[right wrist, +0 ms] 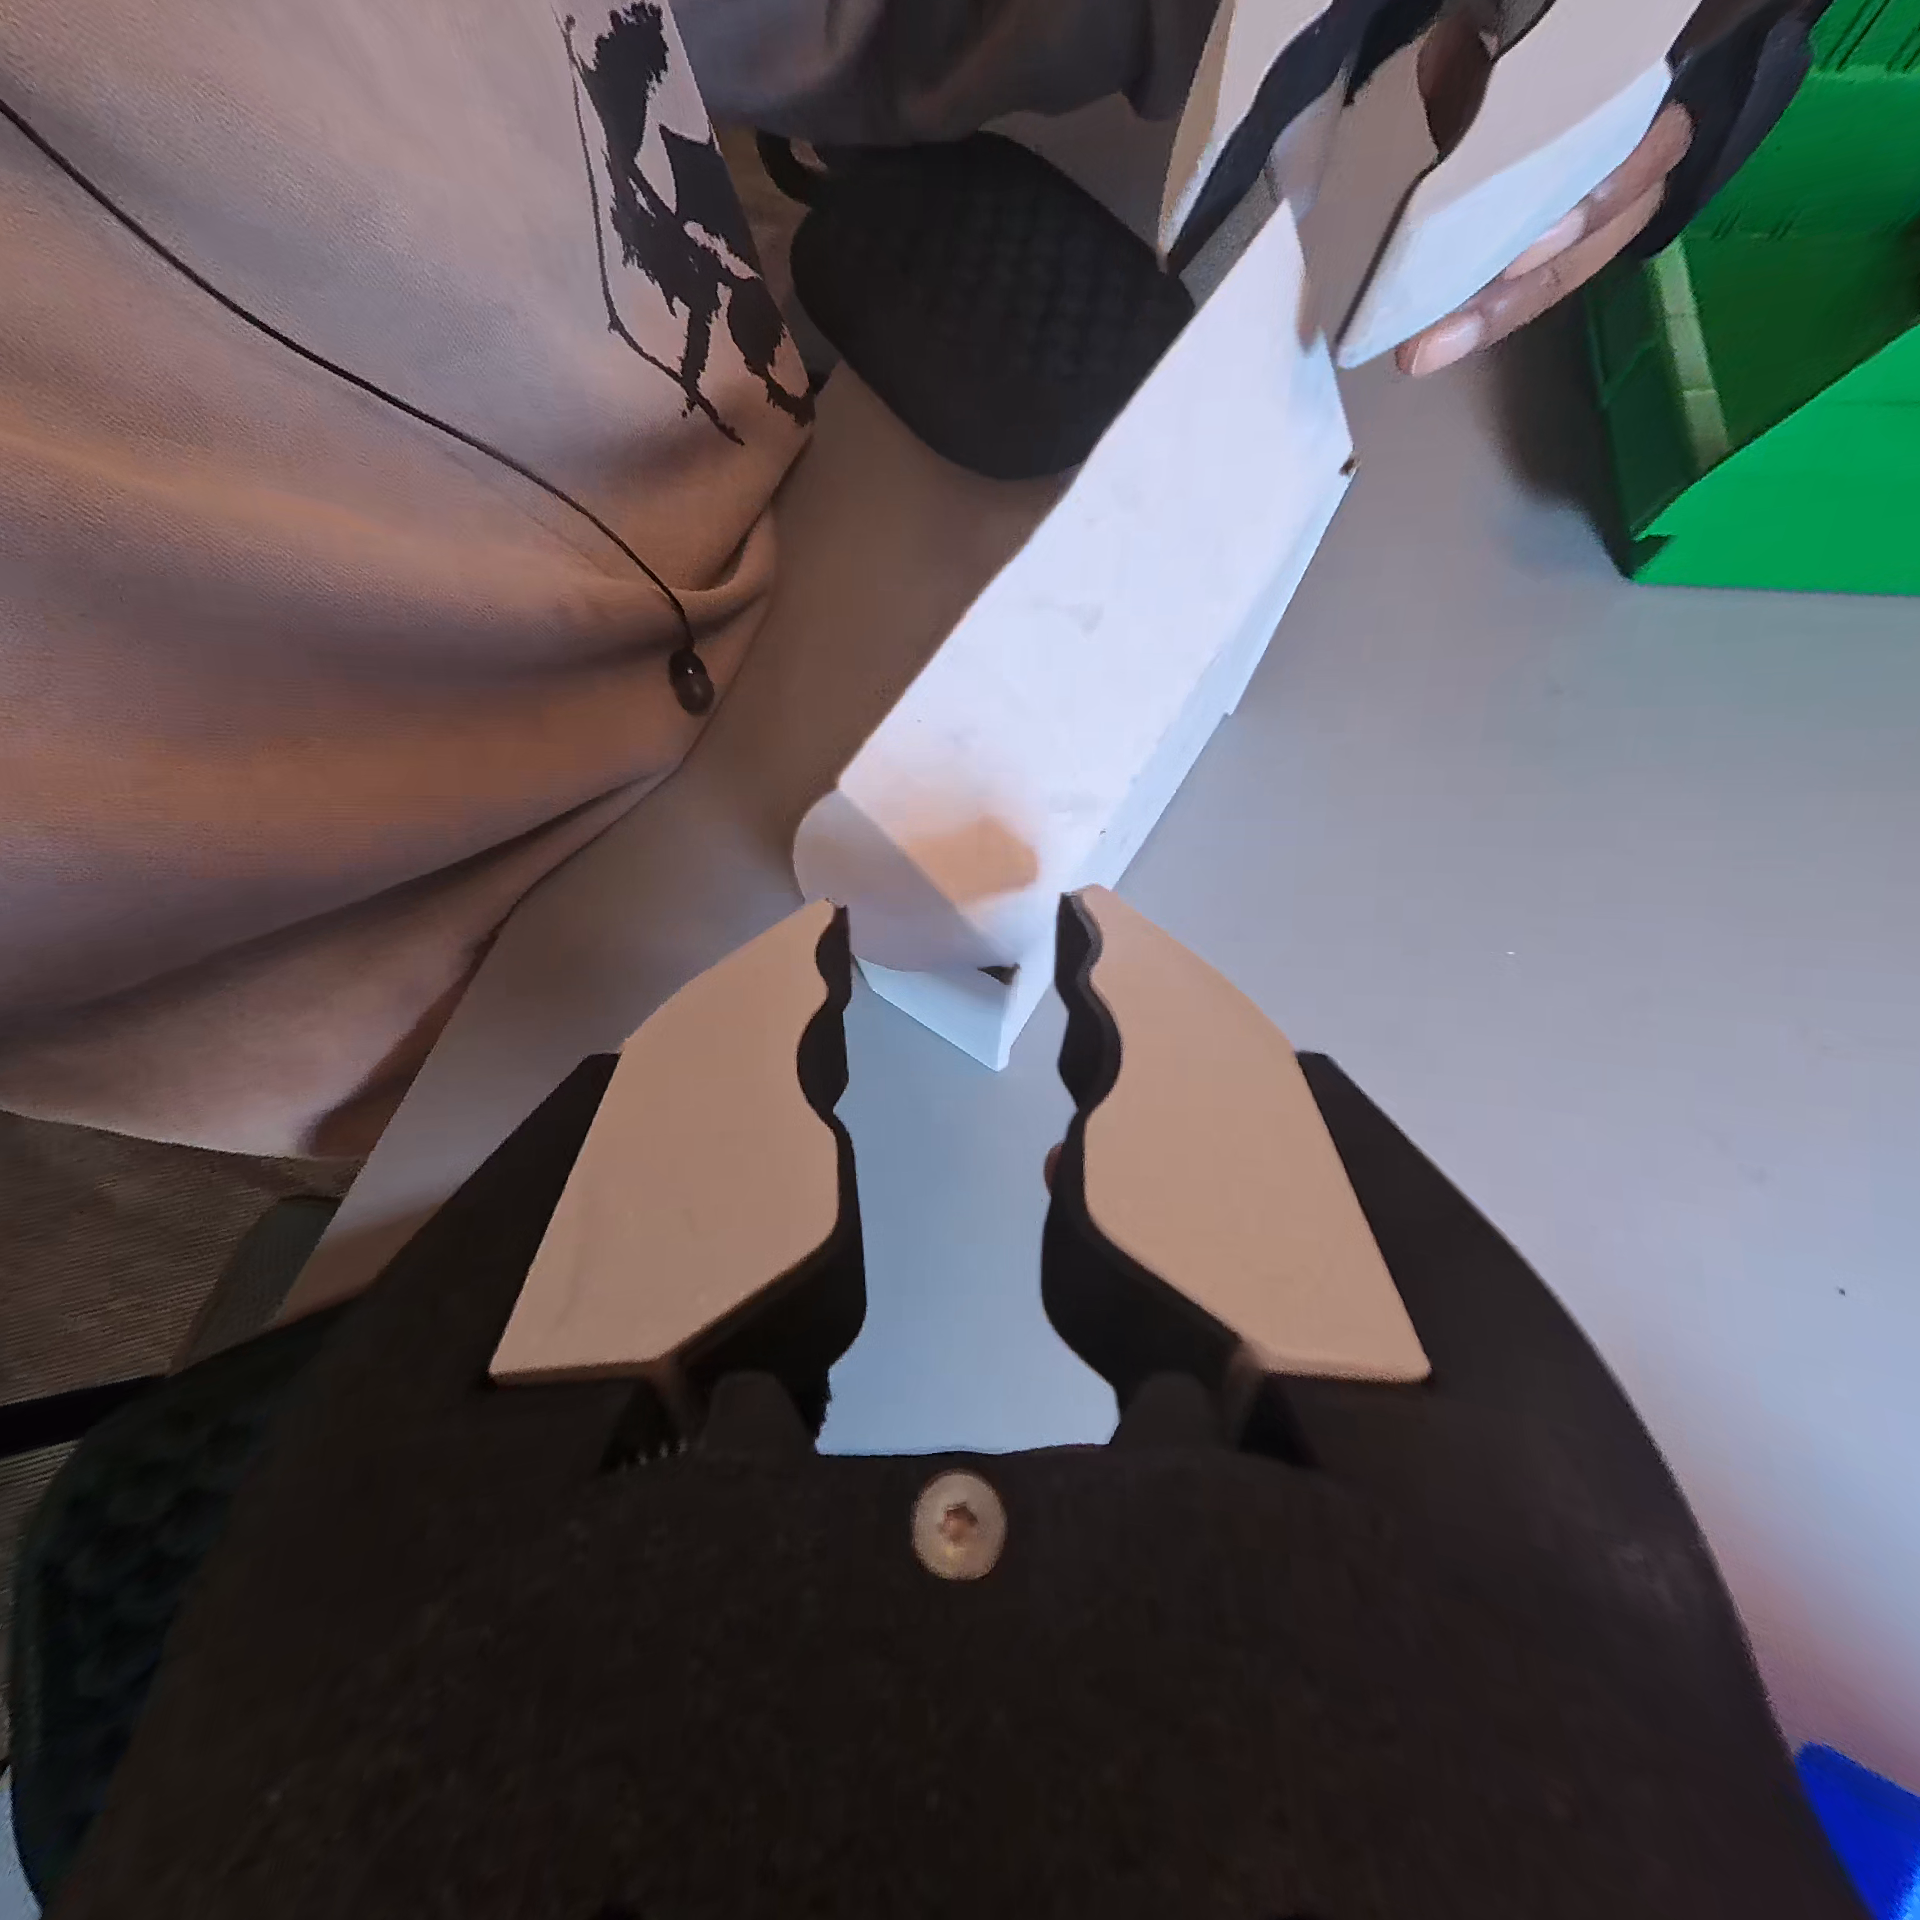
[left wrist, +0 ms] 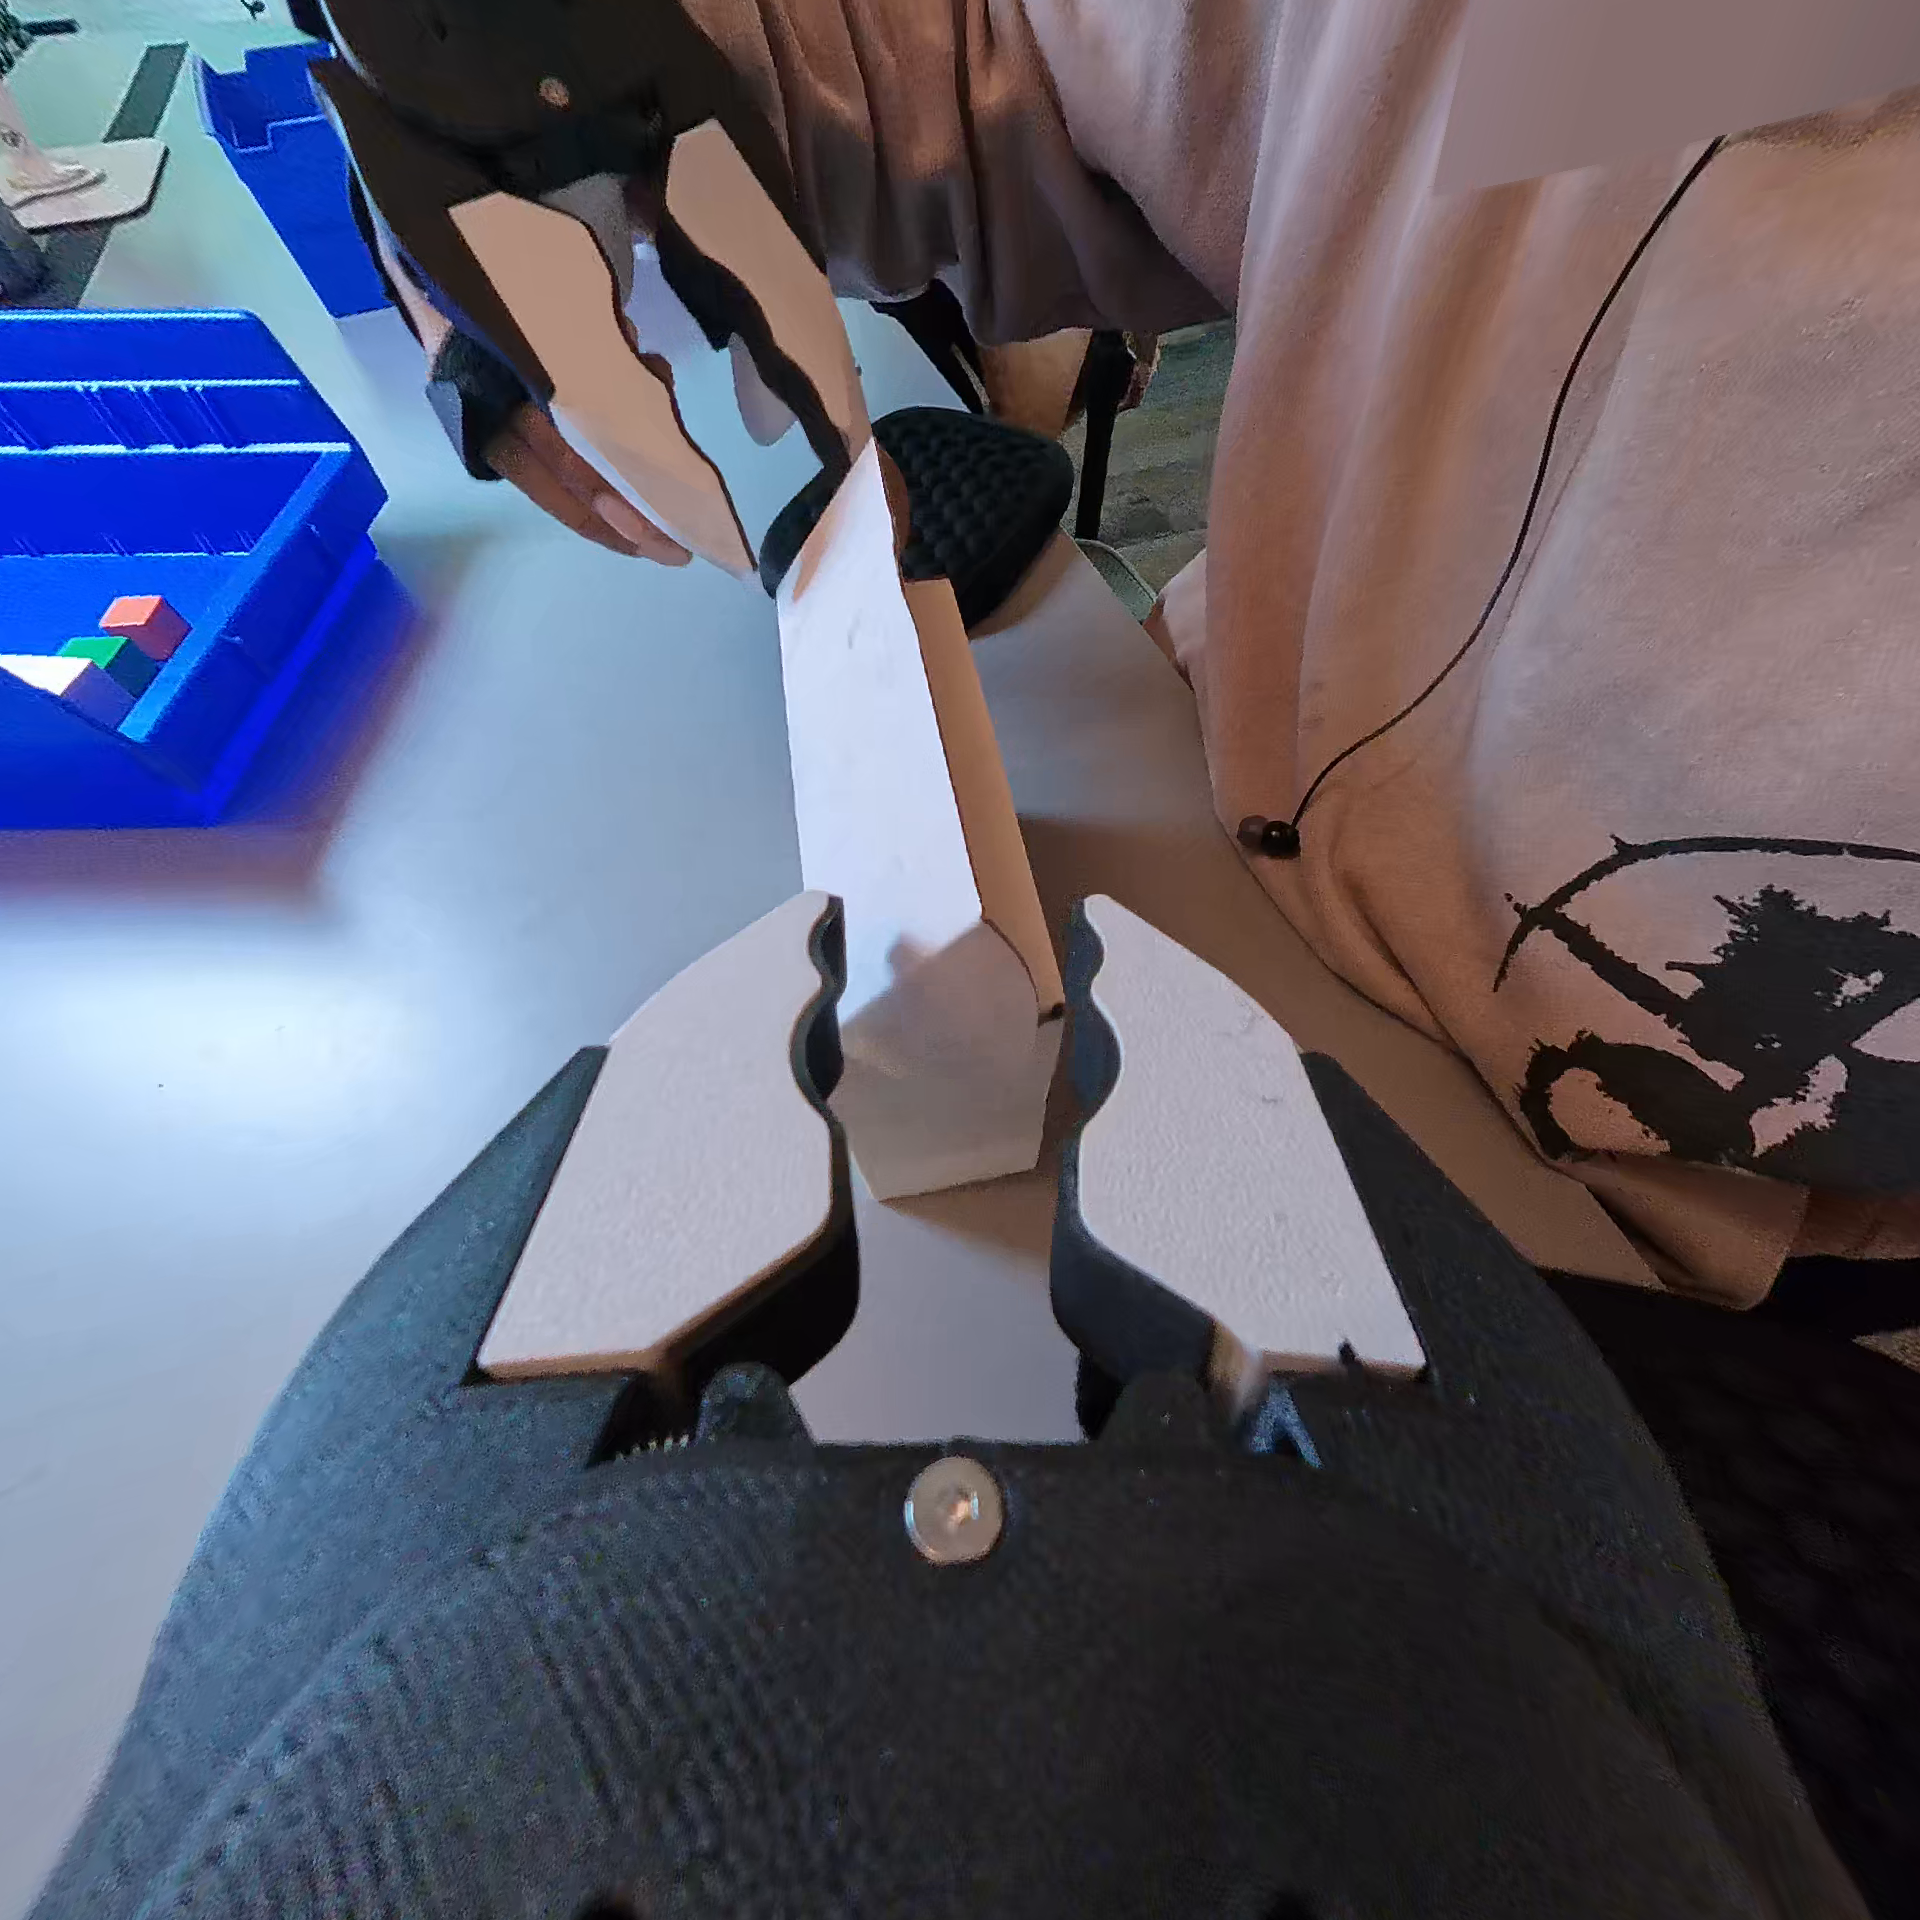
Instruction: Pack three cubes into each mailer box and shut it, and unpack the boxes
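Note:
A white mailer box [left wrist: 883, 727] is held on edge just above the grey table [left wrist: 468, 935], between my two grippers. My left gripper [left wrist: 951, 914] is shut on the box's near end flap. My right gripper [right wrist: 951, 914] is shut on the other end of the box [right wrist: 1122, 623]. Each gripper shows in the other's view at the far end of the box: the right one [left wrist: 800, 509] and the left one [right wrist: 1335, 348]. Red [left wrist: 145, 623], green [left wrist: 99, 652] and purple [left wrist: 99, 691] cubes lie in a blue bin [left wrist: 260, 468] at the left.
A person in a beige shirt [left wrist: 1507, 520] stands close behind the box at the table's edge. A black chair pad [left wrist: 977, 488] is beyond the edge. A second blue bin [left wrist: 281, 156] stands farther back. A green bin [right wrist: 1787, 416] stands at the right.

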Demonstrator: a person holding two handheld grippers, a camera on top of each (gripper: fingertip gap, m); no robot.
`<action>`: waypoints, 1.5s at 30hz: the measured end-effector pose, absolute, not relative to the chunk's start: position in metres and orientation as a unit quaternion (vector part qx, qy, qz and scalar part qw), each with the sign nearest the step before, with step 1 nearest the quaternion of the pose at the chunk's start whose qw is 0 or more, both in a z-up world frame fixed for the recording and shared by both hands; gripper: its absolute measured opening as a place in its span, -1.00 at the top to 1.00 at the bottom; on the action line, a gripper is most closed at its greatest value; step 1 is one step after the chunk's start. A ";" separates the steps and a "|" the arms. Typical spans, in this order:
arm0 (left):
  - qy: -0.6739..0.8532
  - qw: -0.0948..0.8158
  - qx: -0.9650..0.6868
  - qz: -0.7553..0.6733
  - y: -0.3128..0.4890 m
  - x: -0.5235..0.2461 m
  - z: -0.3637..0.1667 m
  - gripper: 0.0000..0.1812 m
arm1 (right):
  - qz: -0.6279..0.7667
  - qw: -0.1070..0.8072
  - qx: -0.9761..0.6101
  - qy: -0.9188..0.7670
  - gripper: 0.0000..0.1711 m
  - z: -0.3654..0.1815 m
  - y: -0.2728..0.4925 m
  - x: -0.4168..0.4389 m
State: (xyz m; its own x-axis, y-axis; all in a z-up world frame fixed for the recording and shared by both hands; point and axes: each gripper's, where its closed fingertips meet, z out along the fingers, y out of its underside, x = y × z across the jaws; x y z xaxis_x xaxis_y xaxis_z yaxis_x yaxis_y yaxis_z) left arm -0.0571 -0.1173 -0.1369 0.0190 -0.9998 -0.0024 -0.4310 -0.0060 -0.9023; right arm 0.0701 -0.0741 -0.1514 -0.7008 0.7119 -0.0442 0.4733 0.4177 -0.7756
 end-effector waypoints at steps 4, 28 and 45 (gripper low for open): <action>0.597 0.371 -0.611 -0.364 -0.115 -0.071 -0.143 0.49 | 0.394 0.166 -0.349 -0.834 0.41 -0.151 -0.082 0.070; 0.554 0.427 -0.613 -0.367 -0.108 -0.053 -0.132 0.65 | 0.371 0.203 -0.375 -0.825 0.58 -0.143 -0.069 0.061; 0.456 0.468 -0.678 -0.338 -0.112 -0.038 -0.155 0.39 | 0.414 0.207 -0.389 -0.796 0.59 -0.151 -0.090 0.073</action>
